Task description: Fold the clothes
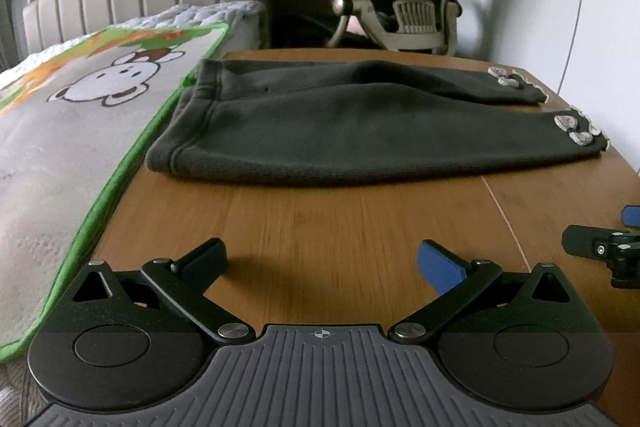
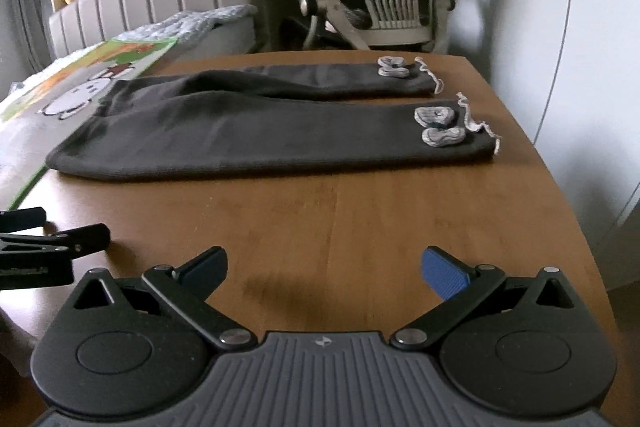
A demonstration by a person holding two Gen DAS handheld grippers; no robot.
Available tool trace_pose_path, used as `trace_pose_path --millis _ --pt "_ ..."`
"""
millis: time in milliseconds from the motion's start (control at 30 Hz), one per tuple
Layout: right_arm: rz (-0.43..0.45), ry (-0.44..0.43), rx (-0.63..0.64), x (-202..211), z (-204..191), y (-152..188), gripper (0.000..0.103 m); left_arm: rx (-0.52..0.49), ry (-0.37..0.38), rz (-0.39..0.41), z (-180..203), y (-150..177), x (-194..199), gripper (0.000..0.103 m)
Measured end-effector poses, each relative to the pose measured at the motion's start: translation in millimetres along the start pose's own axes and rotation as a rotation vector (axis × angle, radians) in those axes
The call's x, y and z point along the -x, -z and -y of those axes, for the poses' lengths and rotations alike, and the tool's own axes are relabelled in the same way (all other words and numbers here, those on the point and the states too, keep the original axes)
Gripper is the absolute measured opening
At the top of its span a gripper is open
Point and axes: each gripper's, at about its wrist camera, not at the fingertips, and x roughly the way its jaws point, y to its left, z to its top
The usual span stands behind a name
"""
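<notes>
Both grippers over the table's [image 1: 320, 211] near edge, left gripper [image 1: 320, 261] and right gripper [image 2: 324, 267] spread wide, nothing in either. Dark pants [image 2: 260, 135] lie flat across the far half, waistband at the left edge, cuffs (grey bows [image 2: 438, 125]) toward the right edge. Looks like soft, light fleece, will drape; I'd pinch waistband and cuff hems

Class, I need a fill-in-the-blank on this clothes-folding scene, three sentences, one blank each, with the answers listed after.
1. The dark trousers lie flat on a wooden ____.
2. Each trouser cuff carries grey ____ near its frilled edge.
3. The left gripper and right gripper both stand ____, with nothing between their fingers.

Missing words: table; bows; open
</notes>
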Motion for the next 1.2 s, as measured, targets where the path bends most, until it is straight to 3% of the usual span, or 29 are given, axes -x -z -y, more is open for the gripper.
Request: trace_pose_path --millis 233,1200 --pt "-0.011 0.043 0.010 -3.8 -3.8 -1.7 0.103 0.003 0.000 0.000 1.9 0.2 1.1 0.103" --pt "-0.007 0.042 0.012 -6.2 -1.3 -1.9 0.103 0.017 0.012 0.006 0.1 0.0 1.4 0.103"
